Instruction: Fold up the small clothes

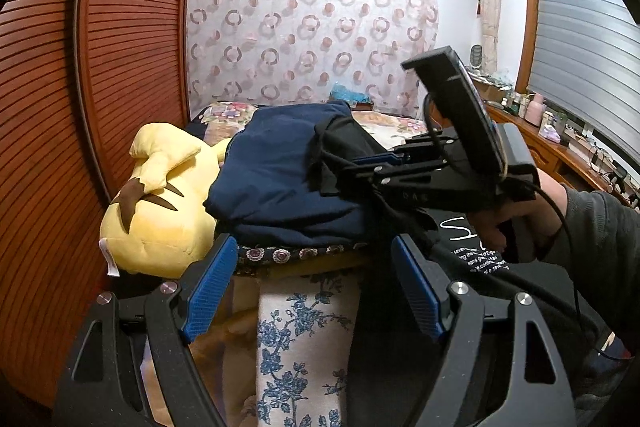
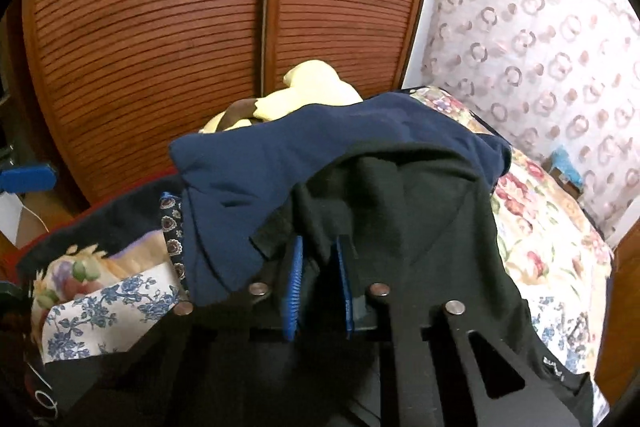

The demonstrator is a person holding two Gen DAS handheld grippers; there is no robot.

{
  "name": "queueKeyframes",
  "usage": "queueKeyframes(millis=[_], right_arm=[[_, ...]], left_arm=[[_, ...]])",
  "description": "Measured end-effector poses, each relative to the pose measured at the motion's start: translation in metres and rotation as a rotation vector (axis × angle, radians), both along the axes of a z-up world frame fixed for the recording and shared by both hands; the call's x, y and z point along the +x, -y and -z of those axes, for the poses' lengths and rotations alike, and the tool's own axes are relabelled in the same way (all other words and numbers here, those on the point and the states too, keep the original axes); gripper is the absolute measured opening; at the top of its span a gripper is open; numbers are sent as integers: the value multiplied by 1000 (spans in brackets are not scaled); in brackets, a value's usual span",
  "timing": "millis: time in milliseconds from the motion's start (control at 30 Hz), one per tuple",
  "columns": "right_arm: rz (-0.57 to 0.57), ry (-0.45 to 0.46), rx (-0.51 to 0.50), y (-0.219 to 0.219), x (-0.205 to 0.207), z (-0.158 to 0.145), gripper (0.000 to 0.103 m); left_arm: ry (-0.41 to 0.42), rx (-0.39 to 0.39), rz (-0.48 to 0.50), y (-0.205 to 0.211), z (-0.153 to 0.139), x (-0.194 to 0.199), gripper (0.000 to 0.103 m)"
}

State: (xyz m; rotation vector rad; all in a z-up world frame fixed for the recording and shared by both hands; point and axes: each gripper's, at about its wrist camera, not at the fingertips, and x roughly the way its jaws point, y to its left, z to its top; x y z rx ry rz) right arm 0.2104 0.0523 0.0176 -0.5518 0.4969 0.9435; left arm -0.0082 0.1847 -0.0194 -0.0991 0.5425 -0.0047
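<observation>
the black t-shirt (image 2: pixel 420 195) is lying draped over a folded navy garment (image 1: pixel 280 167) near the front edge of the bed (image 2: pixel 560 247), its cloth matte and creased, with a short sleeve sticking out to one side and its lower part hanging down over the bed's front edge, where white printed lettering (image 1: pixel 476 251) is showing. the right gripper (image 2: pixel 318 287) is pinching a fold of this black cloth, its blue pads (image 2: pixel 294 287) standing close together with the fabric bunched between them. the left gripper (image 1: pixel 312 291) is hovering just in front of the bed's front edge with its jaws wide apart and nothing between them, its blue pads (image 1: pixel 210 287) framing a blue-and-white floral sheet (image 1: pixel 300 339) that is hanging down the bed's side. a person's hand (image 1: pixel 516 223) in a grey sleeve is gripping the right tool's handle. a yellow plush toy (image 1: pixel 160 199) is lying at the front left corner of the bed, touching the navy garment, beside the slatted wooden wardrobe doors (image 2: pixel 180 27).
</observation>
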Motion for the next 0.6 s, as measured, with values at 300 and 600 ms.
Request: queueKeyframes(millis=[300,600], right_arm=[[-16,-5,111,22,-3,-22,9],[118,-86,254,65,24,-30,9]], left_arm=[[-9,-2,14,8,3,4,80],[-23,10,43,25,6,11,80]])
